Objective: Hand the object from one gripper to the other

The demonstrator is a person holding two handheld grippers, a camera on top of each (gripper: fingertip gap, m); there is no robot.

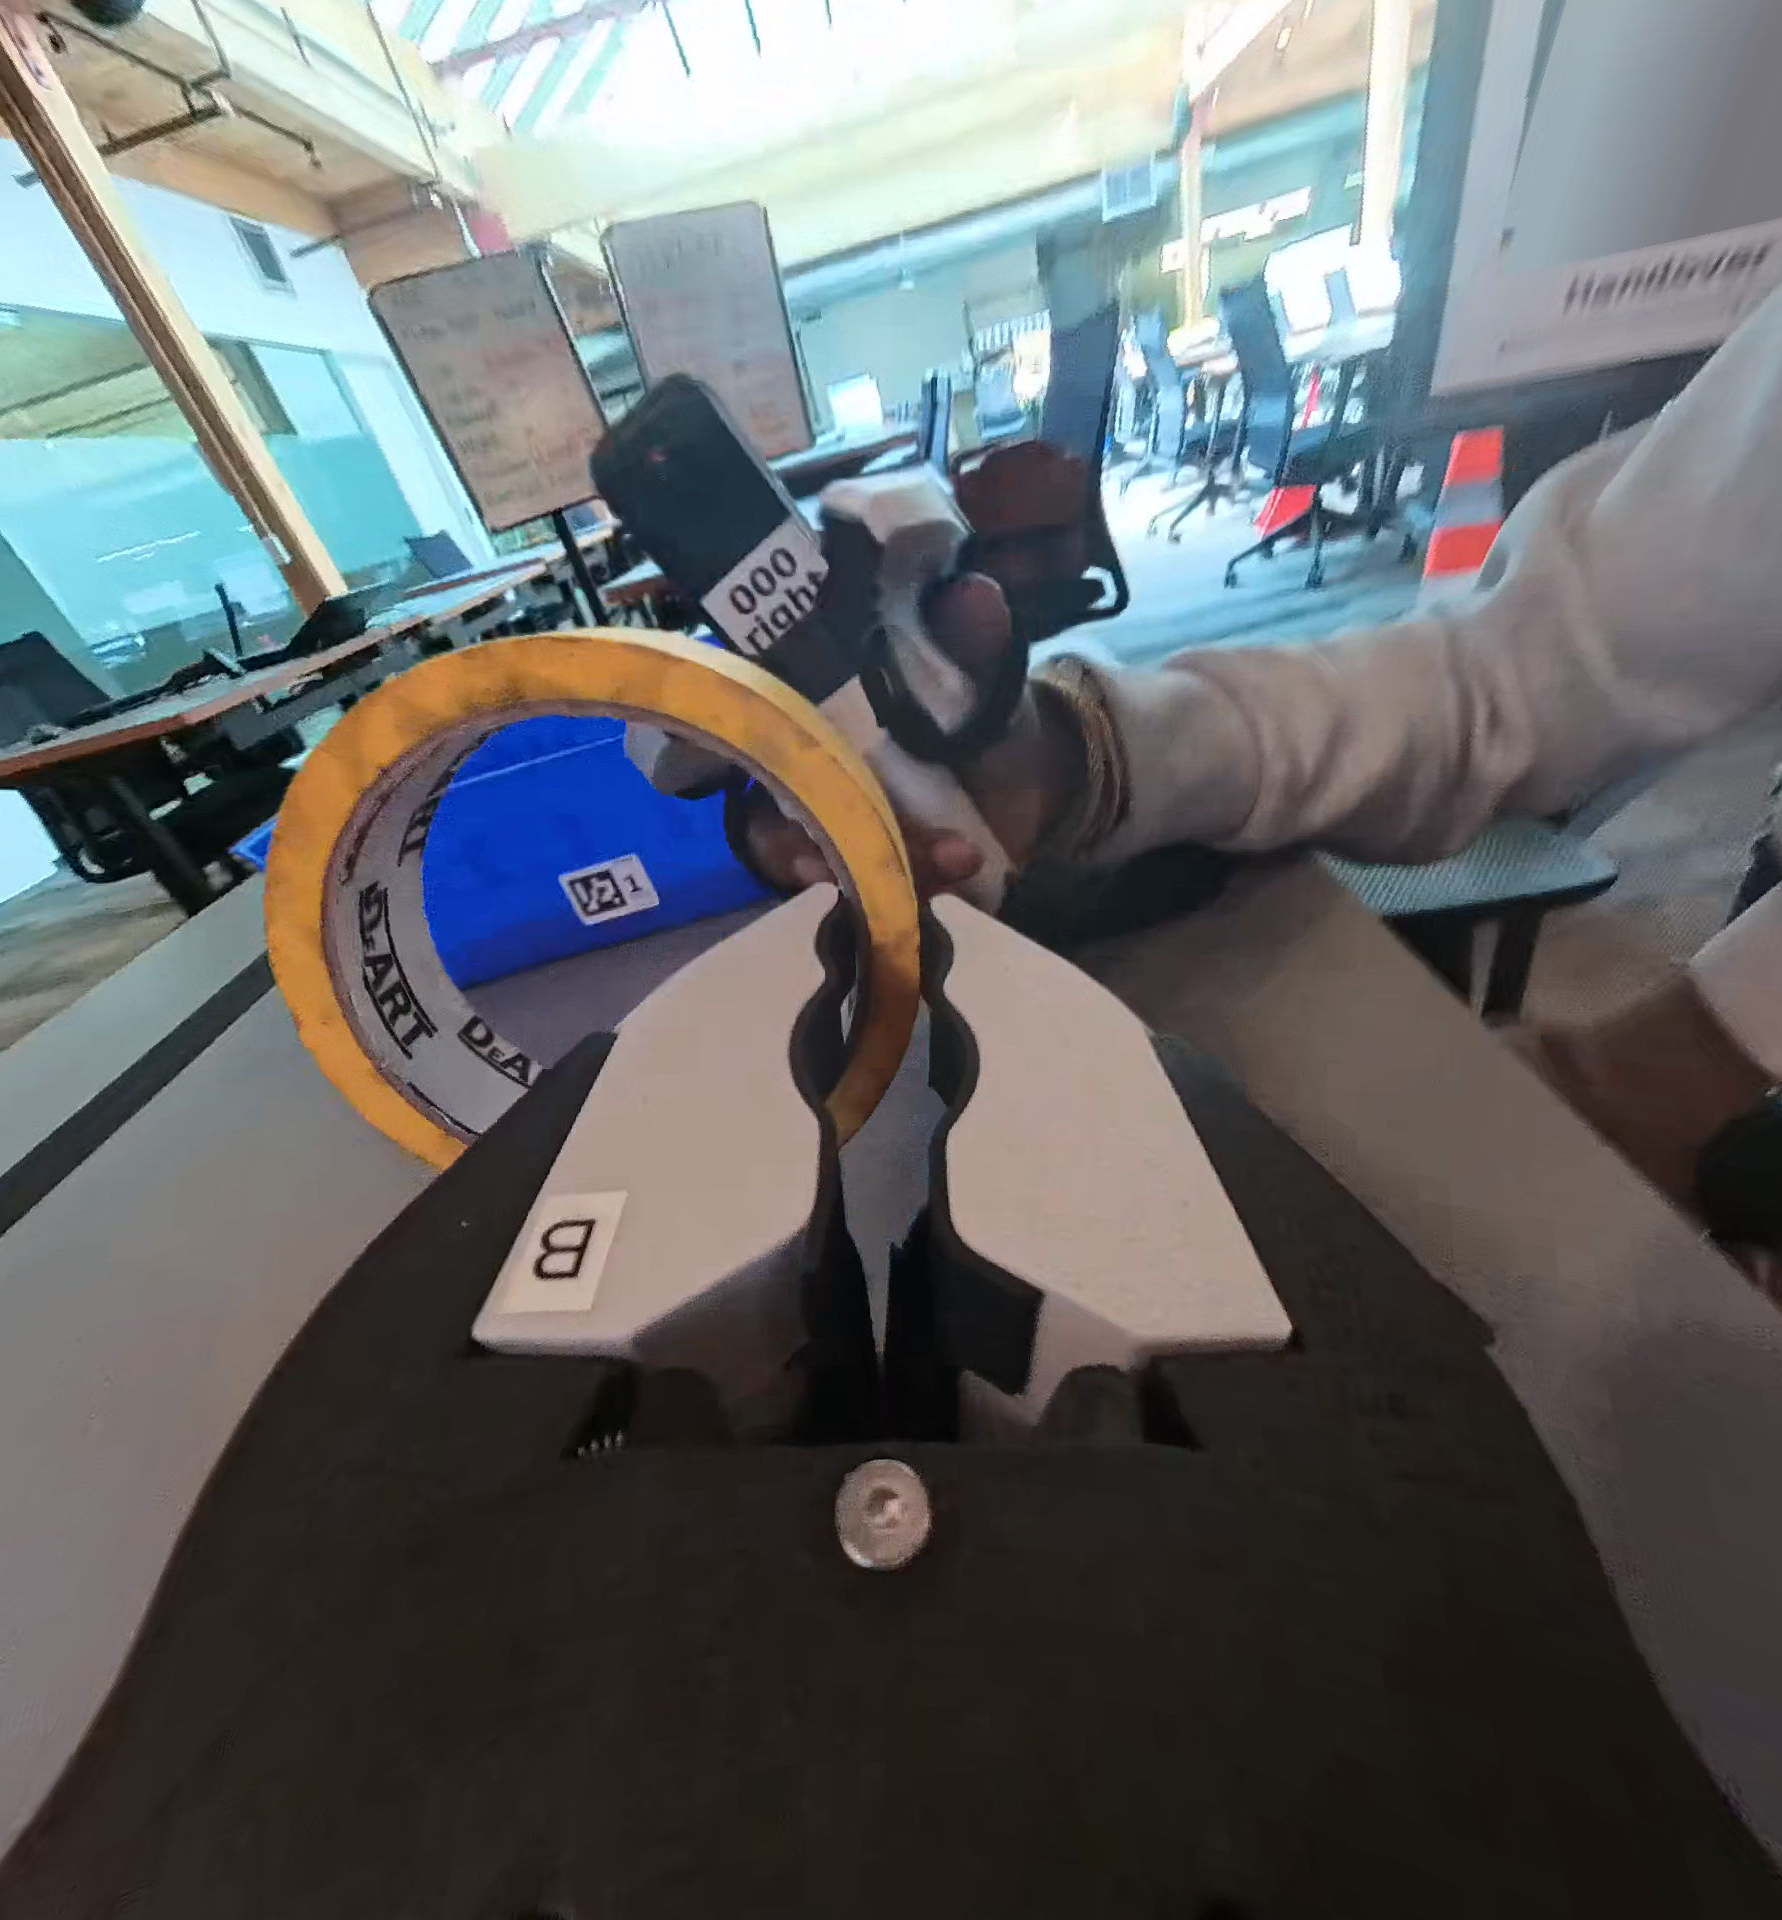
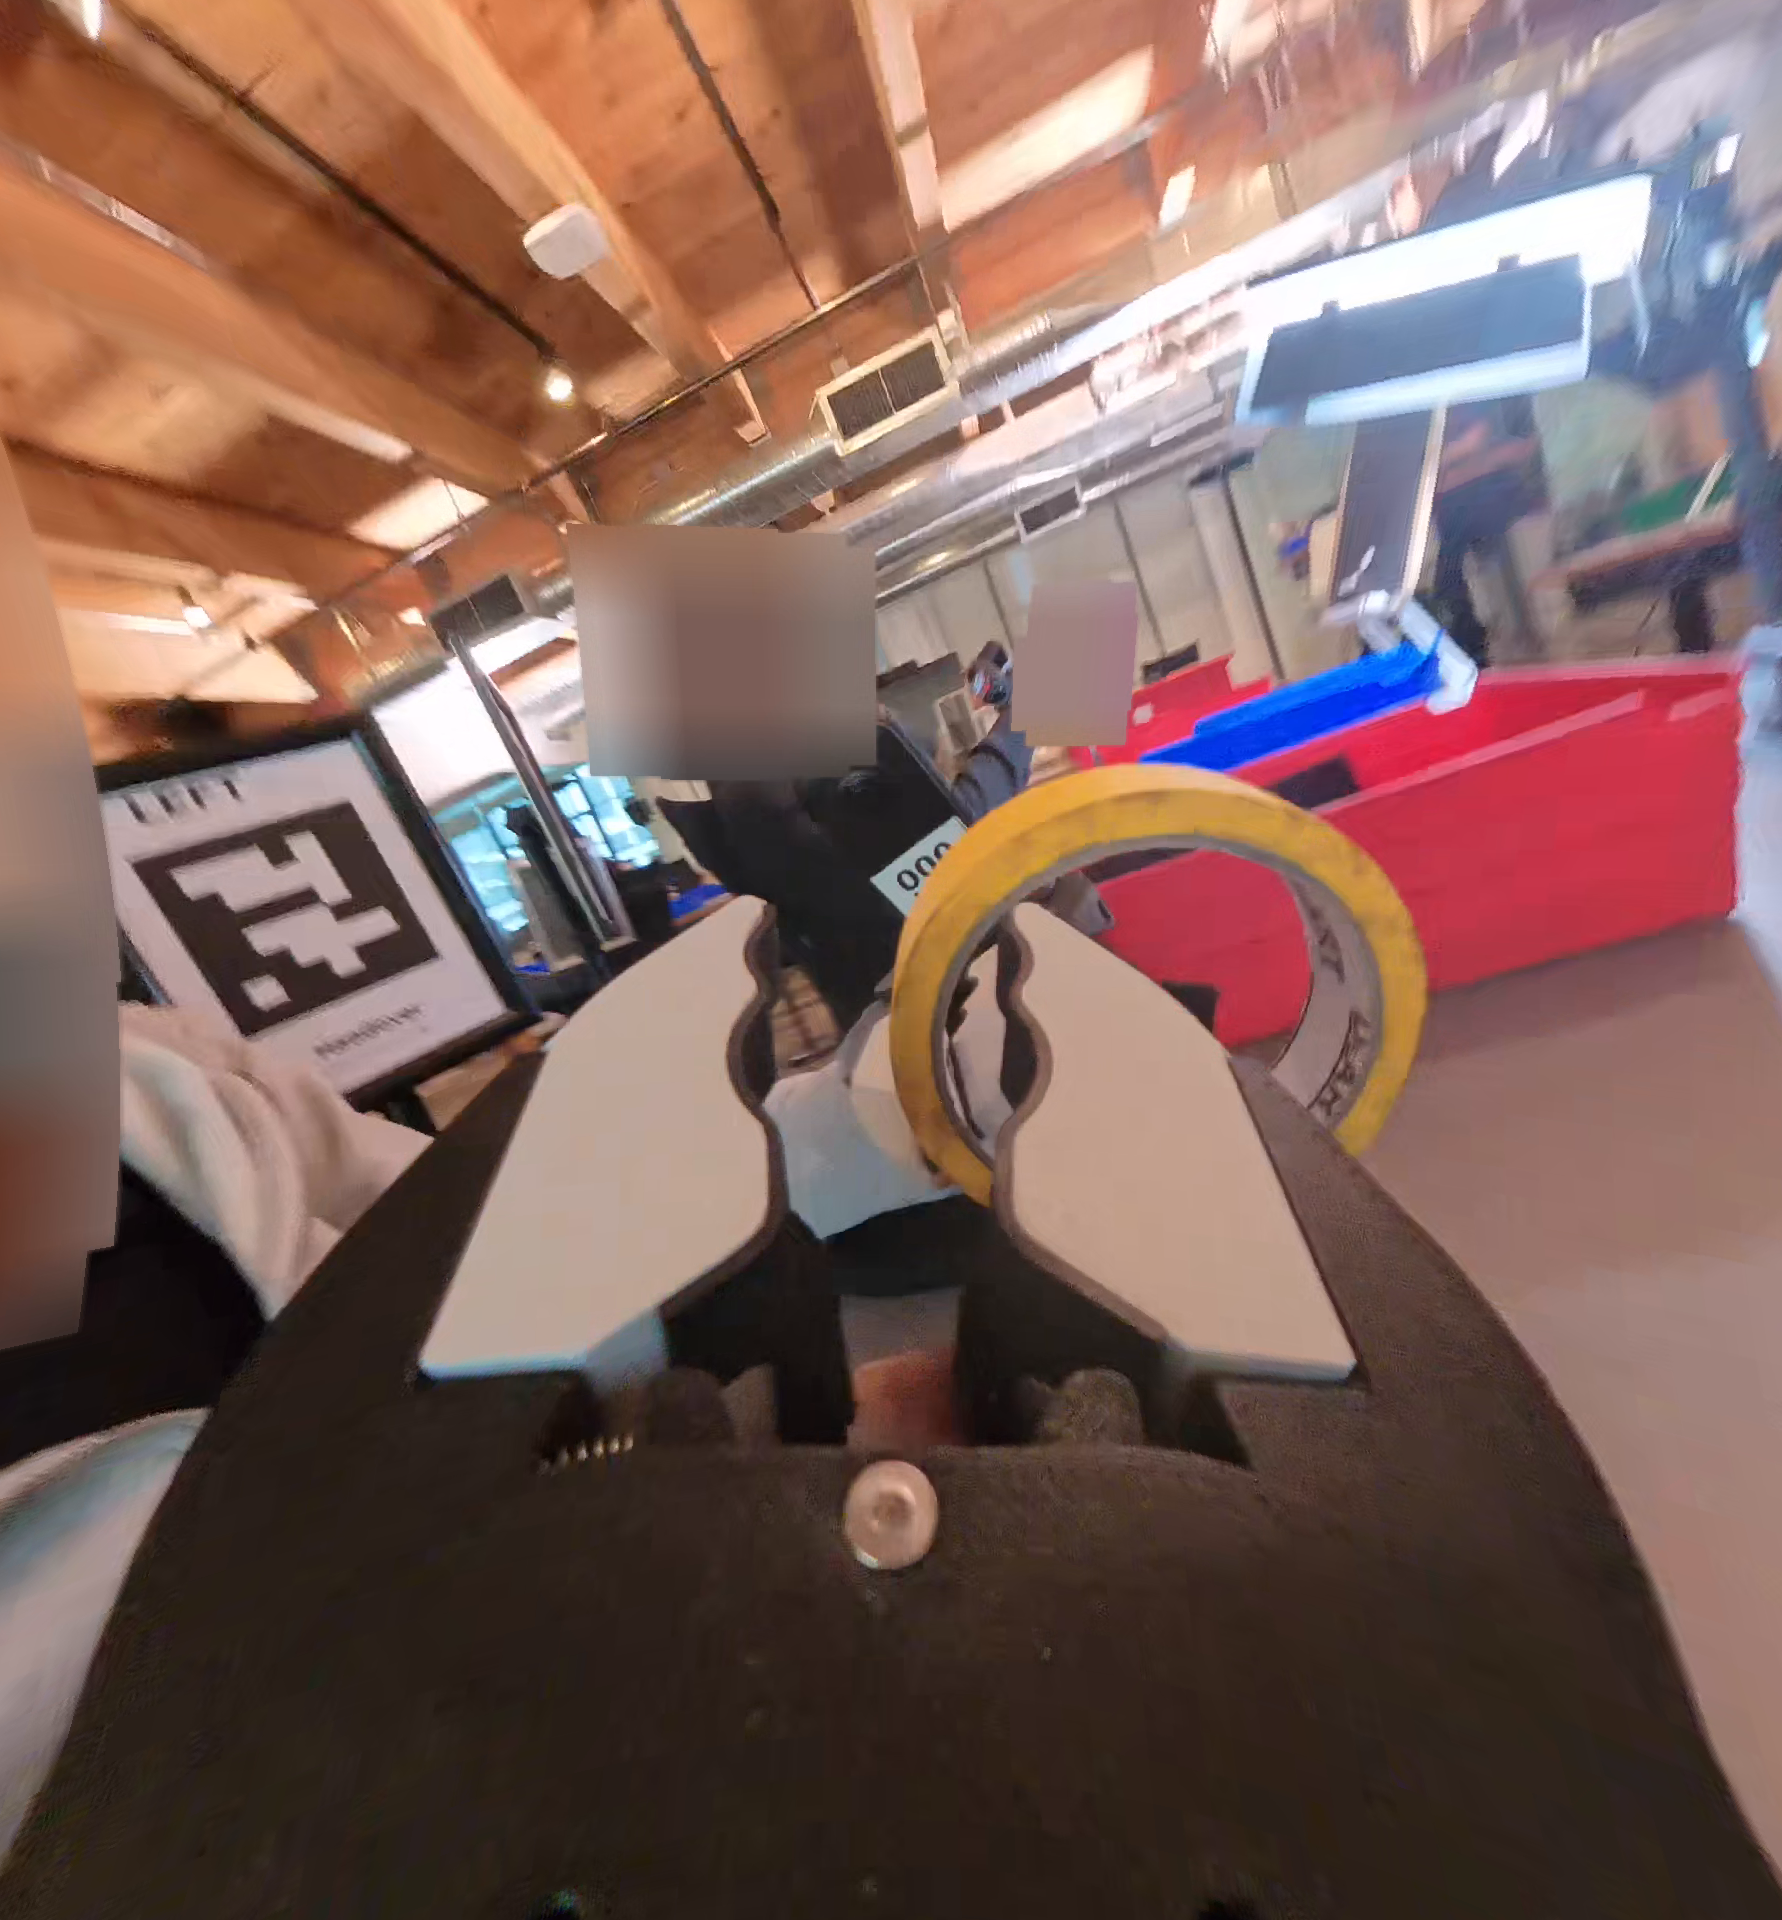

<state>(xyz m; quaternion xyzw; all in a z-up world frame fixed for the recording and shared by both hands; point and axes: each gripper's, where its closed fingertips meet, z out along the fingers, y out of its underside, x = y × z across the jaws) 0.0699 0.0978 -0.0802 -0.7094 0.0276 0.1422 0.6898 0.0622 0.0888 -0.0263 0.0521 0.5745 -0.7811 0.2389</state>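
Note:
A yellow tape roll (image 1: pixel 554 675) stands on edge above the grey table (image 1: pixel 139 1351). My left gripper (image 1: pixel 882 904) is shut on the roll's right rim and holds it up. My right gripper (image 1: pixel 814 800) faces it from beyond the roll, held by a hand. In the right wrist view my right gripper (image 2: pixel 892 925) is open. Its jaws straddle the left rim of the roll (image 2: pixel 1178 800), with the right finger (image 2: pixel 1126 1143) inside the ring, and neither pad clearly presses the rim. The left gripper's white fingers (image 2: pixel 866 1132) show behind the rim.
A blue bin (image 1: pixel 554 831) sits on the table behind the roll. A red bin (image 2: pixel 1489 831) with a blue bin (image 2: pixel 1302 707) in it stands at the right. A marker sign board (image 2: pixel 295 914) stands at the left. A sleeved arm (image 1: pixel 1386 675) reaches in from the right. About 5 cm separates my left fingertips from my right.

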